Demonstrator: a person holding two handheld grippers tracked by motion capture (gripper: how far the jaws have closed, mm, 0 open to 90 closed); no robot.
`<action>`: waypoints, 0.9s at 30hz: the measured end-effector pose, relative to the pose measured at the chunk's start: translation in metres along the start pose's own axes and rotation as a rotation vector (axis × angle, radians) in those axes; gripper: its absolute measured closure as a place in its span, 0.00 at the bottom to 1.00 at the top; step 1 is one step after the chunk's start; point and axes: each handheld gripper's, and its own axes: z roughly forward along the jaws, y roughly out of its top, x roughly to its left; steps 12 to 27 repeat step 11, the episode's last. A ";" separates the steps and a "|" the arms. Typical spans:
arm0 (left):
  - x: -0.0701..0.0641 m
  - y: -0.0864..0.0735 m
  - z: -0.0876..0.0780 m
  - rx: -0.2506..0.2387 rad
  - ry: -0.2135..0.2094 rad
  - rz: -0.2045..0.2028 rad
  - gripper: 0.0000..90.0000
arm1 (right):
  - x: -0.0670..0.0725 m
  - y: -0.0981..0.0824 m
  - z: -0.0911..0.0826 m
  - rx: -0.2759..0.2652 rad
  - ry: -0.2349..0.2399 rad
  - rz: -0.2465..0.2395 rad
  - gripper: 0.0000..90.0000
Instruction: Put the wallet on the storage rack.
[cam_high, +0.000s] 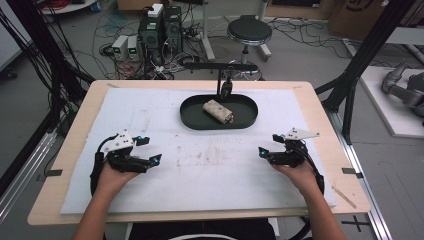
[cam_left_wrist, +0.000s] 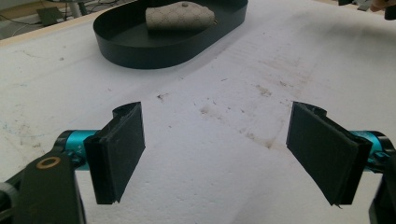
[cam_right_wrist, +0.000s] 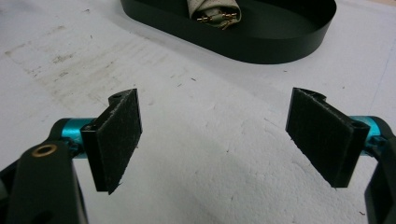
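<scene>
A: Hovering over the near half of the bench (cam_high: 80, 150), you have the left gripper (cam_high: 156, 161) and the right gripper (cam_high: 261, 151) well apart, each with its jaws spread wide and nothing between them.

B: And the thing you are after?

A: The rolled pouch (cam_high: 218, 111) lies in the black oval tray (cam_high: 192, 120), which sits toward the far edge, about midway across. It lies slantwise, with its gold zip pulls at the end nearer your right side.

B: So which step is this?

A: It looks like the start: nothing is gripped yet, and both tools point toward the tray. Your next move likely calls for a reach forward and over the tray's low wall, then closing down across the roll.

B: Room to move?

A: Plenty. The white mat (cam_high: 150, 190) between you and the tray is bare. Mind the tray's rim, and the black stand (cam_high: 220, 70) at the far edge just behind it.
</scene>
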 end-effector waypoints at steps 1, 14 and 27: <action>0.000 0.000 0.000 0.001 0.001 0.002 0.21 | 0.000 0.000 0.000 -0.002 0.002 0.003 0.21; 0.002 -0.001 0.001 0.007 0.006 -0.004 0.22 | 0.002 0.000 0.003 0.019 0.006 -0.006 0.21; 0.002 -0.001 0.001 0.007 0.006 -0.004 0.22 | 0.002 0.000 0.003 0.019 0.006 -0.006 0.21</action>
